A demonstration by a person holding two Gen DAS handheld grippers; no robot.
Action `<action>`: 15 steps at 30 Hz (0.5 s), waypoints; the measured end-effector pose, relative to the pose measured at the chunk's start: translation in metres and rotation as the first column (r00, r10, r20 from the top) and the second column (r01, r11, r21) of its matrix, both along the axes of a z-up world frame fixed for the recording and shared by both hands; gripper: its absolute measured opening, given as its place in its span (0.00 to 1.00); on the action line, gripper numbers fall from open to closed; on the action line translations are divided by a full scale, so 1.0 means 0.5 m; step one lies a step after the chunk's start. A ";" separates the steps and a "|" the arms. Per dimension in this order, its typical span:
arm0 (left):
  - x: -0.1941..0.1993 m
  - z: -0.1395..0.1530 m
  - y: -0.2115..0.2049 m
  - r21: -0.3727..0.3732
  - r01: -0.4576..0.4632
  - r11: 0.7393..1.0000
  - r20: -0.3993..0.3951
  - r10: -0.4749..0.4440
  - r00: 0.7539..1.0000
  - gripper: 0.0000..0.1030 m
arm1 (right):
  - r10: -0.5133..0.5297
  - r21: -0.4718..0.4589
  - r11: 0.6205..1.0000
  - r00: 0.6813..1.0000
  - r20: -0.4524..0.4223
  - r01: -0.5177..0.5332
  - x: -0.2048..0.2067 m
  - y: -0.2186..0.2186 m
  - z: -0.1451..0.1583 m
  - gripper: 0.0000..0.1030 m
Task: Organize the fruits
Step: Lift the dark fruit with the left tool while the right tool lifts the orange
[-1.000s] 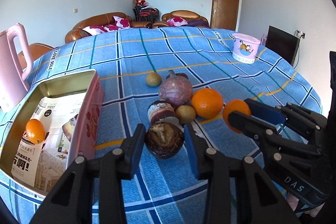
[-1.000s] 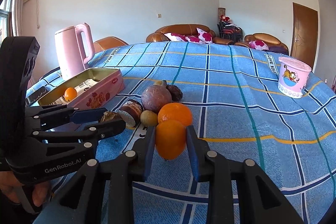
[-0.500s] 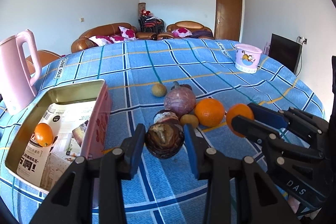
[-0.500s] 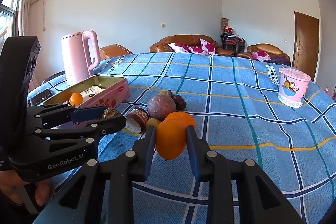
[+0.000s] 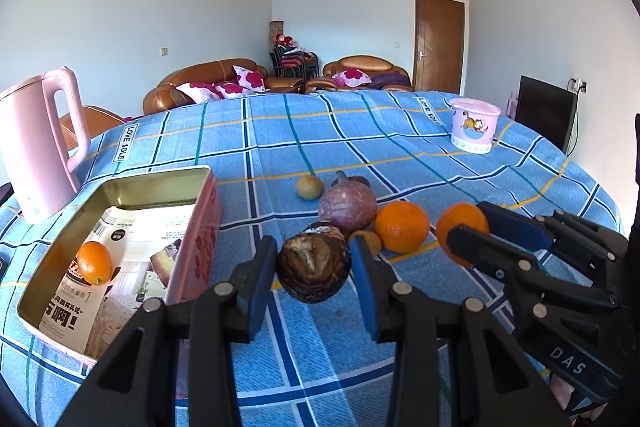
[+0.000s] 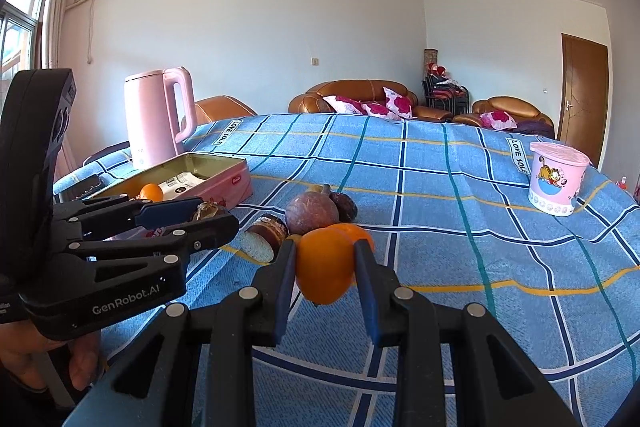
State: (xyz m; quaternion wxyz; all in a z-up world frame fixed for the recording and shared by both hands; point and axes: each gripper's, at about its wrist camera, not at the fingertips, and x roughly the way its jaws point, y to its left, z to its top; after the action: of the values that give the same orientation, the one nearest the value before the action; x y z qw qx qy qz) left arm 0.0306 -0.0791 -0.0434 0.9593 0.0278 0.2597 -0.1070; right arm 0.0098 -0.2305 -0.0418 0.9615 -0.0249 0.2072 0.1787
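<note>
Both tools are showing matte black plastic frames with round silver screws. The left gripper (image 5: pixel 314 267) is wearing blue pads on its fingers (image 5: pixel 258 277) and "GenRobot.AI" in white lettering on its side. The right gripper (image 6: pixel 325 269) is showing the same blue-padded fingers (image 6: pixel 365 277) and white "DAS" lettering.

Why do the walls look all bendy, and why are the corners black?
Both wrist views use a fisheye lens: it curves the straight walls and ceiling and leaves black corners. Left wrist view: sunlight brightens the paper in the tin. Right wrist view: the window is washed out. Both are sharp.
</note>
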 end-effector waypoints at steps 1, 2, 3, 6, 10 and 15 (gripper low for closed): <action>-0.001 0.000 0.000 0.000 -0.001 1.000 0.003 0.001 1.000 0.38 | 0.001 0.000 1.000 1.000 0.002 -0.001 -0.001 0.000 0.001 0.30; -0.002 0.000 0.000 0.000 -0.001 1.000 0.005 0.001 1.000 0.38 | 0.002 0.000 1.000 1.000 0.005 -0.002 -0.002 0.000 0.001 0.30; -0.002 0.000 0.000 0.000 0.000 1.000 0.006 0.000 1.000 0.38 | 0.002 0.000 1.000 1.000 0.008 -0.002 -0.002 0.000 0.001 0.30; -0.005 0.001 0.001 -0.003 -0.002 1.000 0.019 0.002 1.000 0.38 | 0.005 -0.002 1.000 1.000 0.016 -0.005 -0.004 0.001 0.002 0.30; -0.010 0.004 0.002 -0.003 -0.002 1.000 0.038 0.002 0.999 0.38 | 0.009 -0.003 1.000 0.999 0.034 -0.009 -0.010 0.002 0.003 0.30; -0.017 0.007 0.003 -0.002 -0.009 1.000 0.065 0.009 0.998 0.38 | 0.019 -0.014 1.000 0.998 0.065 -0.018 -0.019 0.005 0.005 0.30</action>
State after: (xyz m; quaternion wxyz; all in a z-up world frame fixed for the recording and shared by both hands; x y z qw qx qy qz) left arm 0.0219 -0.0779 -0.0397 0.9678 0.0294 0.2282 -0.1019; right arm 0.0002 -0.2279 -0.0393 0.9658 -0.0389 0.1767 0.1855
